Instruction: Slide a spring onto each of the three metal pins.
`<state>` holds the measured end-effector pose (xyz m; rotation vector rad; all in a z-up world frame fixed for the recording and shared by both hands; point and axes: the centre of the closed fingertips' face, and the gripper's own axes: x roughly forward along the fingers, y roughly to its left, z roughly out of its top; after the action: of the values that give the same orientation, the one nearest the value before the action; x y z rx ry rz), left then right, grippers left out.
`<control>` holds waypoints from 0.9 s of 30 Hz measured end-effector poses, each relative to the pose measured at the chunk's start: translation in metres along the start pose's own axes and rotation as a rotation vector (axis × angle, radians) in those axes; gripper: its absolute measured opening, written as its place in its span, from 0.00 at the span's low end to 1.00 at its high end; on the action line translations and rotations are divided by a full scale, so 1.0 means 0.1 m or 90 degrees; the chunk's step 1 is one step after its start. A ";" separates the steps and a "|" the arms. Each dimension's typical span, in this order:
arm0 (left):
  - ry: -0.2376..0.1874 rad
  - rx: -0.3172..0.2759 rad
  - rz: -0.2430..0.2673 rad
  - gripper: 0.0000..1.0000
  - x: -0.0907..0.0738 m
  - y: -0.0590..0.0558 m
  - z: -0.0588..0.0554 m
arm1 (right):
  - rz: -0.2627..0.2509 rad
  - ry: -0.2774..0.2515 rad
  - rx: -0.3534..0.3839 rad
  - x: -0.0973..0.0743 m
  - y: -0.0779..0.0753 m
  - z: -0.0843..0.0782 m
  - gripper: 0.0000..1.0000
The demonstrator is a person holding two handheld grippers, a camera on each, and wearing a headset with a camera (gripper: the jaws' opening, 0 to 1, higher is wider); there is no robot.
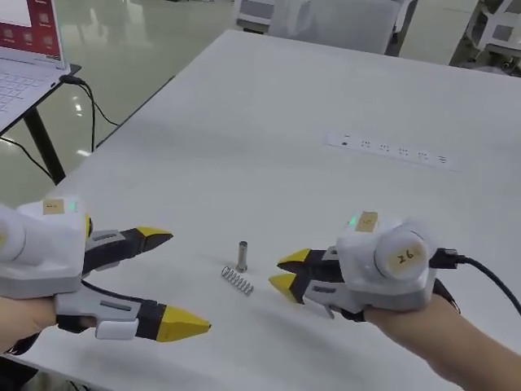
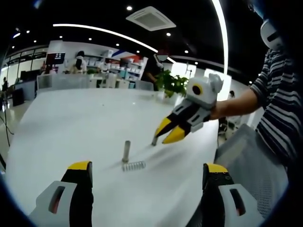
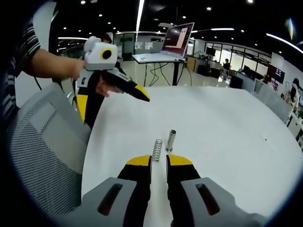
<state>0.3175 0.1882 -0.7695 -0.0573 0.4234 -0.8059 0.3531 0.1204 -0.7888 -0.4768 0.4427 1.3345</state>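
Observation:
One short metal pin (image 1: 242, 255) stands upright on the white table (image 1: 285, 106). A small coil spring (image 1: 237, 279) lies flat just in front of the pin, touching nothing else. My left gripper (image 1: 169, 279) hovers to the left of them, jaws spread wide and empty. From the right, my right gripper (image 1: 288, 272) points at the spring, its yellow tips a narrow gap apart with nothing between. The left gripper view has the pin (image 2: 126, 151) and spring (image 2: 133, 165) ahead of its jaws. In the right gripper view, spring (image 3: 158, 149) and pin (image 3: 170, 140) sit just beyond the tips.
A white power strip (image 1: 395, 151) lies on the table's far right. A laptop (image 1: 28, 41) sits on a stand off the left edge, with a cable hanging below. A grey mesh chair (image 3: 42, 142) stands at the near edge.

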 end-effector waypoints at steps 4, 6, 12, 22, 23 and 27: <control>-0.001 -0.003 0.002 0.93 -0.01 0.00 -0.01 | 0.005 0.008 -0.009 0.08 0.02 0.02 0.09; 0.000 -0.003 0.002 0.93 -0.01 0.00 -0.02 | 0.010 0.011 -0.010 0.13 0.04 0.03 0.09; 0.002 -0.003 0.003 0.93 -0.03 0.00 -0.04 | 0.018 0.030 -0.027 0.28 0.10 0.00 0.09; -0.001 -0.002 0.003 0.93 -0.03 0.02 -0.02 | 0.009 0.085 -0.027 0.51 0.06 -0.16 0.09; -0.001 -0.001 0.003 0.93 -0.04 0.02 -0.02 | 0.006 0.088 -0.027 0.52 0.05 -0.17 0.09; -0.003 -0.004 0.005 0.93 -0.04 0.03 -0.02 | 0.005 0.103 -0.031 0.59 0.05 -0.23 0.09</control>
<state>0.3170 0.1933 -0.7705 -0.0629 0.4212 -0.7963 0.3584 0.1557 -0.8415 -0.6265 0.5473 1.3212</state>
